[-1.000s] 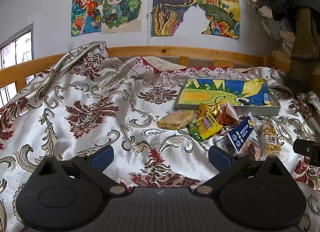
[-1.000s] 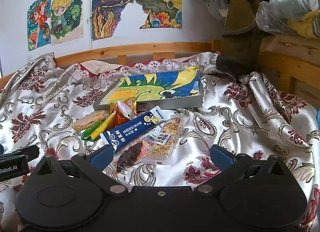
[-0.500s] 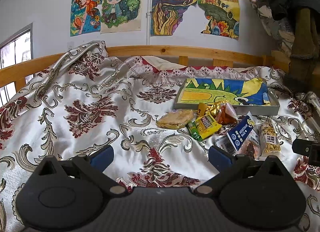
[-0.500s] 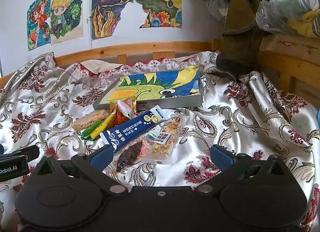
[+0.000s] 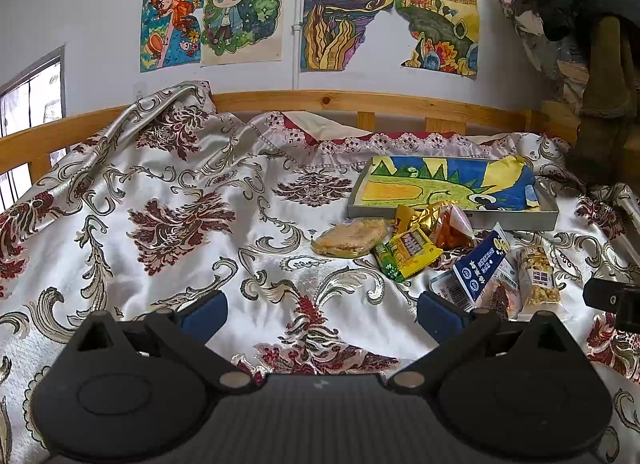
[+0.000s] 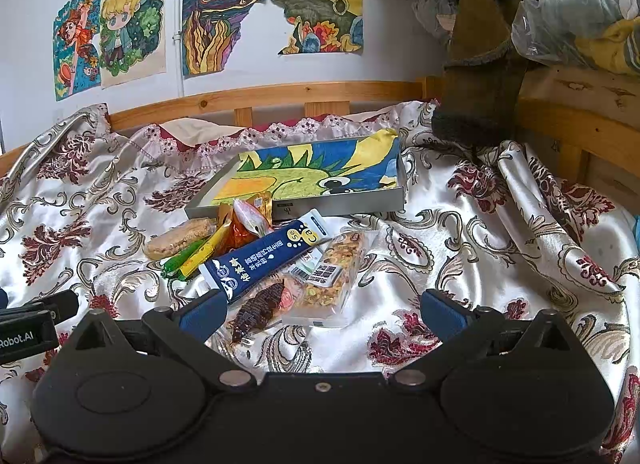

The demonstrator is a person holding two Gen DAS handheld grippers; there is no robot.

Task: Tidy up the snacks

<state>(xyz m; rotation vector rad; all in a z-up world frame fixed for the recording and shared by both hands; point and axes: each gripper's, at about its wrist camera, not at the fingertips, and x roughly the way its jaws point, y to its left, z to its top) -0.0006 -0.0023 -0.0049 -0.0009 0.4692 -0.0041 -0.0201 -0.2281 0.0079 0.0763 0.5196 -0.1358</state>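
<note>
A pile of snacks lies on the patterned bedspread in front of a shallow grey tray (image 6: 296,207) lined with a dinosaur drawing. In the pile are a blue packet (image 6: 260,262), a nut bar (image 6: 332,276), a dark dried snack (image 6: 260,306), a yellow-green packet (image 6: 196,256), a rice cracker (image 6: 180,238) and orange packets (image 6: 244,223). My right gripper (image 6: 322,314) is open and empty just in front of the pile. My left gripper (image 5: 320,312) is open and empty, left of the pile (image 5: 408,250); the tray (image 5: 452,219) lies beyond.
A wooden bed rail (image 5: 360,101) runs along the wall with drawings. Dark clothes (image 6: 480,75) hang over the rail at the right and a plastic bag of clothes (image 6: 592,3) sits above. The bedspread (image 5: 180,223) spreads wide to the left.
Both grippers have stayed open and almost still; the views have shifted only slightly.
</note>
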